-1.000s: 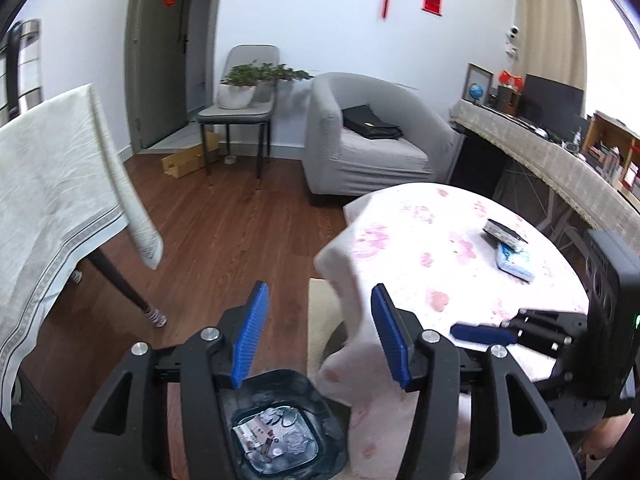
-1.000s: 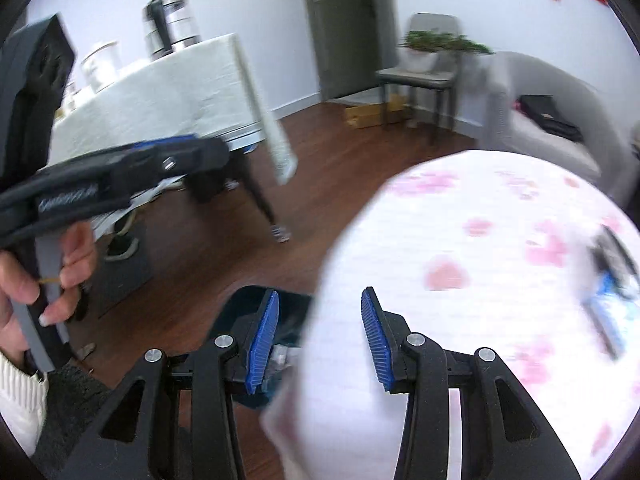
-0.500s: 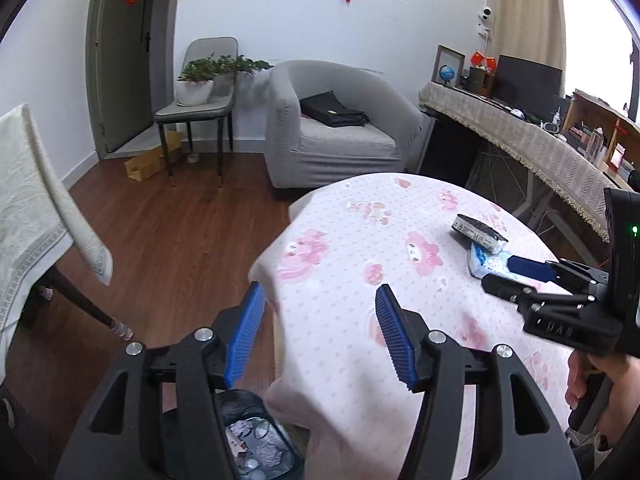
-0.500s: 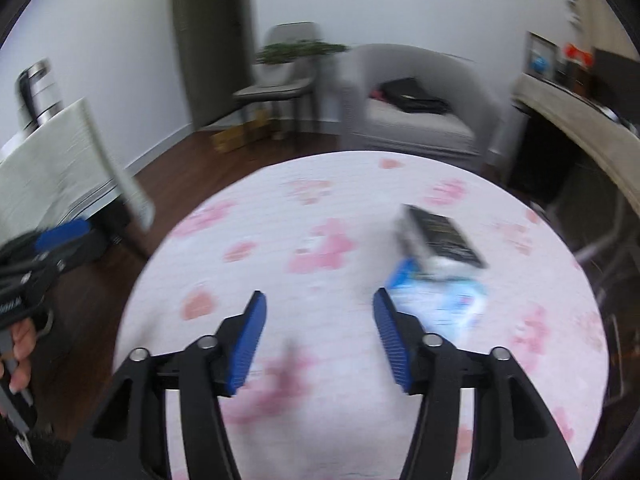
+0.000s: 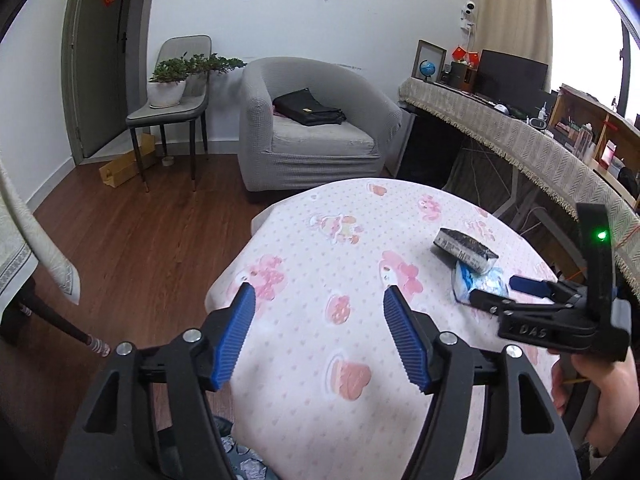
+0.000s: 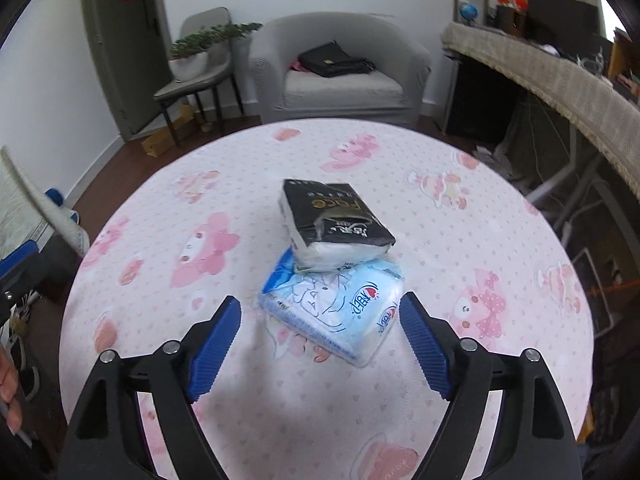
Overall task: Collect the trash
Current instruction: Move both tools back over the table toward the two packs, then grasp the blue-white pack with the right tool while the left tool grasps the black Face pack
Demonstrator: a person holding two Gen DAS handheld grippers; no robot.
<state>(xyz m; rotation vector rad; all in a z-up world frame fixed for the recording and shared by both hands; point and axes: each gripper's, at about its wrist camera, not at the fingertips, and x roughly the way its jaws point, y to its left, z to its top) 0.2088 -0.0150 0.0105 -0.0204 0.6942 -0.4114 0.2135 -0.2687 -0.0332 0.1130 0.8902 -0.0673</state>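
Note:
A black tissue pack (image 6: pixel 336 220) rests on top of a blue-and-white tissue pack (image 6: pixel 332 312) on the round table with a pink patterned cloth (image 6: pixel 224 400). My right gripper (image 6: pixel 320 340) is just in front of the blue-and-white pack. Its jaws are opening, the pack's near end lies between the fingertips, and the pads do not press it. In the left wrist view my right gripper (image 5: pixel 500 292) reaches the same packs (image 5: pixel 476 276) from the right. My left gripper (image 5: pixel 316 336) hovers over the table's near left edge, jaws opening, with nothing between them.
A dark bin with crumpled trash (image 5: pixel 240 460) stands on the floor under the left gripper. Beyond the table are a grey armchair (image 5: pixel 312 136), a chair with a potted plant (image 5: pixel 172 96) and a long cluttered counter (image 5: pixel 520 136). A cloth-covered table (image 5: pixel 24 240) is at the left.
Both views swung from the bin and floor up onto the pink table. Both grippers' jaws widened. The right gripper came up to the two tissue packs.

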